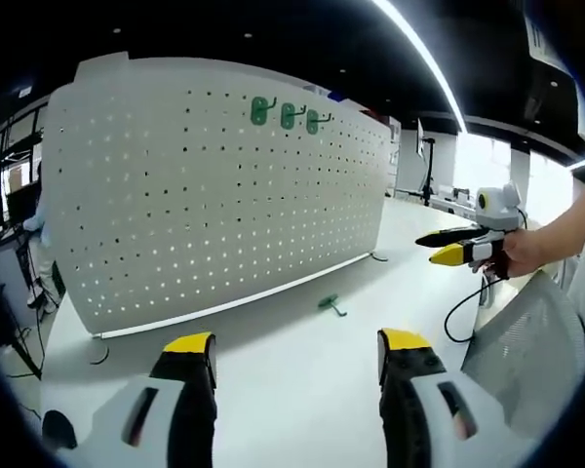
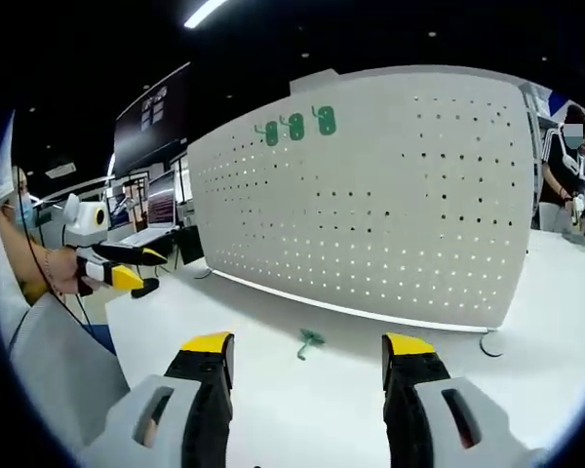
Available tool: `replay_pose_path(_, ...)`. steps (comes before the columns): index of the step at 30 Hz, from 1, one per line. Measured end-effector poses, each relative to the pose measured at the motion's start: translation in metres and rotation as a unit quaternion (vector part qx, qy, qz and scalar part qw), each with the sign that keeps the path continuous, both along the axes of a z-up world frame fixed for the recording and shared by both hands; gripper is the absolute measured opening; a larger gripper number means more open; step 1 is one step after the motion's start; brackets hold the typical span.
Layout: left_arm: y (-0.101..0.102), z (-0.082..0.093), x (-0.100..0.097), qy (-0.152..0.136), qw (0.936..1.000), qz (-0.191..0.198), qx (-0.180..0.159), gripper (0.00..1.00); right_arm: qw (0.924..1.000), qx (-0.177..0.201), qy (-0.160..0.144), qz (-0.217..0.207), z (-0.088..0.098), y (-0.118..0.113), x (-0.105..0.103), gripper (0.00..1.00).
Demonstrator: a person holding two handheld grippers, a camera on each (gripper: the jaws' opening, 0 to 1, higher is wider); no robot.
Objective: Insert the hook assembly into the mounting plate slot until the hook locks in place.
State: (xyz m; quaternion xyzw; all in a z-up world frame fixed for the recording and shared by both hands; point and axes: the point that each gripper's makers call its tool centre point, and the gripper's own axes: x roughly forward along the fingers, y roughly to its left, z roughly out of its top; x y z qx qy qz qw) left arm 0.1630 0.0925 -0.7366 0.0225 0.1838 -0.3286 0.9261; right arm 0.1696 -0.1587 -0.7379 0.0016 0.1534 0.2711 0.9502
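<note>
A white perforated mounting plate (image 1: 214,195) stands upright on the white table (image 1: 302,390). Three green hooks (image 1: 288,116) hang near its top edge. A loose green hook assembly (image 1: 330,304) lies on the table in front of the plate. My left gripper (image 1: 297,351) is open and empty, well short of it. In the right gripper view the plate (image 2: 390,195) carries the same hooks (image 2: 295,127), and the loose hook (image 2: 309,340) lies just ahead of my open, empty right gripper (image 2: 308,351). The right gripper (image 1: 458,246) is held in a hand at the right; the left gripper (image 2: 122,265) is at the left.
A grey mesh chair back (image 1: 526,341) stands at the table's edge, with a black cable (image 1: 458,312) hanging beside it. Monitors (image 2: 161,205) sit on a desk behind the table. A person (image 2: 565,161) stands past the plate's far end. The plate's round foot (image 2: 492,343) rests on the table.
</note>
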Motion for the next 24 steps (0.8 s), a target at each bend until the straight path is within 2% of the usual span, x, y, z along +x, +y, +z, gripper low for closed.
replay_pose_path(24, 0.008, -0.011, -0.005, 0.01, 0.9999, 0.007, 0.003, 0.69, 0.9996, -0.016, 0.022, -0.001, -0.011, -0.005, -0.011, 0.59)
